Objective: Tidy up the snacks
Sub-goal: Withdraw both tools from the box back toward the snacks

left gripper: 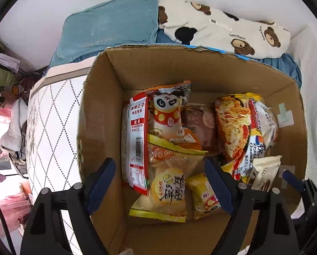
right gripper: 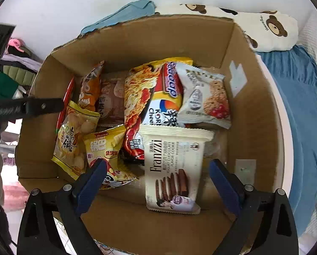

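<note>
An open cardboard box (left gripper: pixel 201 68) of plain brown corrugated board, with a rough torn far rim, is seen from above on a bed. Glossy, crinkled snack packets are packed inside it. At the left, a red-and-white packet (left gripper: pixel 137 136) stands on edge against the wall, with a panda-printed bag (left gripper: pixel 169 114) beside it. A yellow bag of round crackers (right gripper: pixel 70 142) lies in the near left part, and a small yellow packet (right gripper: pixel 104 146) just right of it. A large noodle packet (right gripper: pixel 152 93) fills the middle. A white oat-biscuit wrapper (right gripper: pixel 205 97) leans at the far right. A long cream wafer packet (right gripper: pixel 173 170) lies flat near the front.

The left gripper (left gripper: pixel 160 187) is held over the yellow cracker bag, its blue-padded jaws spread wide, nothing being gripped. The right gripper (right gripper: pixel 158 182) is likewise spread wide; the wafer packet lies between its pads, which are not pressed on it.

A quilted white mattress (left gripper: pixel 52 114), a teal pillow (left gripper: pixel 107 27) and a fleecy bear-print cushion (left gripper: pixel 232 31) are seen beyond.
</note>
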Motion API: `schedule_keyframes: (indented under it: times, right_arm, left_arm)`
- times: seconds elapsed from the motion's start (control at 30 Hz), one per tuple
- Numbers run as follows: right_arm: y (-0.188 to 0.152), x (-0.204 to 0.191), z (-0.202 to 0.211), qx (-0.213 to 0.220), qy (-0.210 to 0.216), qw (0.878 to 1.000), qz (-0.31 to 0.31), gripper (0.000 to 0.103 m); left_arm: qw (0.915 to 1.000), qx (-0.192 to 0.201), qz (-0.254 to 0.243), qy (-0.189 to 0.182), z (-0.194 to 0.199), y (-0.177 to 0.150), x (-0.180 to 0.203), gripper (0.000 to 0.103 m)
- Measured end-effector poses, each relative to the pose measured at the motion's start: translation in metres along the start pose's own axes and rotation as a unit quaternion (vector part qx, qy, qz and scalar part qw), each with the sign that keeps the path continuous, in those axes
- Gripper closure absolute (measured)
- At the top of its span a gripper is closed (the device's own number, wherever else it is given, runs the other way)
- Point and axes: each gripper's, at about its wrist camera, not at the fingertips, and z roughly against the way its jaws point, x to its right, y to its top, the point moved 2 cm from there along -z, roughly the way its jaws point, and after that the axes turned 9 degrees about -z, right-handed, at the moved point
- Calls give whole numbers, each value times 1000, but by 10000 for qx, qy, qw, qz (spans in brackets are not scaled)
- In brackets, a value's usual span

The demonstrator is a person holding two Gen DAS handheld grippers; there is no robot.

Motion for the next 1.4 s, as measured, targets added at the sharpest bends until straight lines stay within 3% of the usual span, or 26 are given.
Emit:
schedule_keyframes:
  times: [0.13, 0.53, 0.73, 1.1, 1.27, 1.4]
  right_arm:
    - [-2, 7, 14, 180, -50, 9998, -62, 4]
    - [-33, 7, 76, 949, -250, 9951, 128, 4]
    - [-57, 2, 114, 1422, -271, 9891, 267, 4]
    - [-98, -7, 171, 2024, -143, 9787, 308, 4]
    - [-120, -2, 171, 1917, -76, 9811, 262, 4]
    - [-160, 13, 126, 1316, -195, 9908, 248, 4]
  left_arm:
    - [9993, 341, 39, 164, 14, -17, 4, 18]
    - [9909, 1340, 90, 135, 60, -73, 26, 18]
    - [9820, 1880, 104, 165, 93, -100, 38, 18]
    - [9674, 2518, 220, 143, 138, -145, 47, 18]
    - [9676, 2493, 399, 9, 140, -167, 43, 18]
    - [9744, 2209, 399, 96, 114, -192, 46, 18]
